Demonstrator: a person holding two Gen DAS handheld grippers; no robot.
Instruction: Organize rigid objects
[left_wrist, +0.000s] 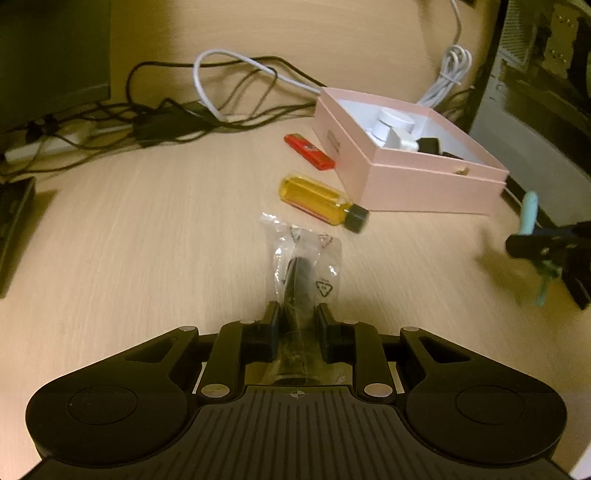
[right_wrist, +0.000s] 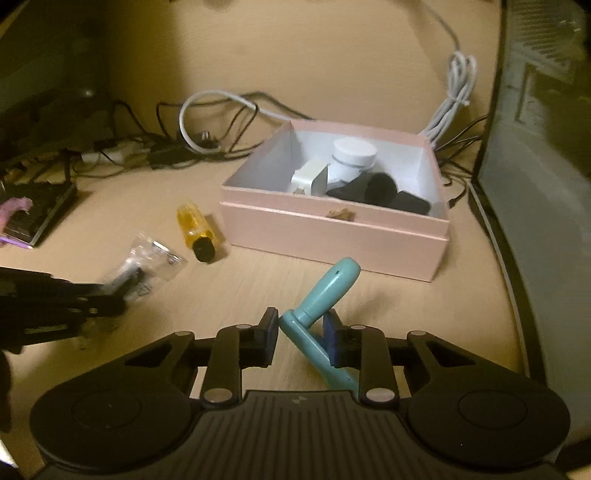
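Observation:
My left gripper (left_wrist: 297, 314) is shut on a clear plastic bag (left_wrist: 301, 258) with a dark part inside, held just above the wooden desk. My right gripper (right_wrist: 301, 325) is shut on a teal handled tool (right_wrist: 325, 291), whose thick end points up toward the pink box (right_wrist: 332, 229). The box stands open and holds a white round jar (right_wrist: 354, 155), a white plug (right_wrist: 310, 177) and black pieces (right_wrist: 380, 192). A yellow bottle (left_wrist: 321, 201) with a black cap lies on its side beside the box. A red flat stick (left_wrist: 308, 150) lies behind it.
A tangle of black and white cables (left_wrist: 207, 107) runs along the back of the desk (left_wrist: 147, 229). A coiled white cord (right_wrist: 456, 92) lies behind the box. A dark monitor (left_wrist: 51, 59) stands at the back left, and a dark case (right_wrist: 535, 147) on the right.

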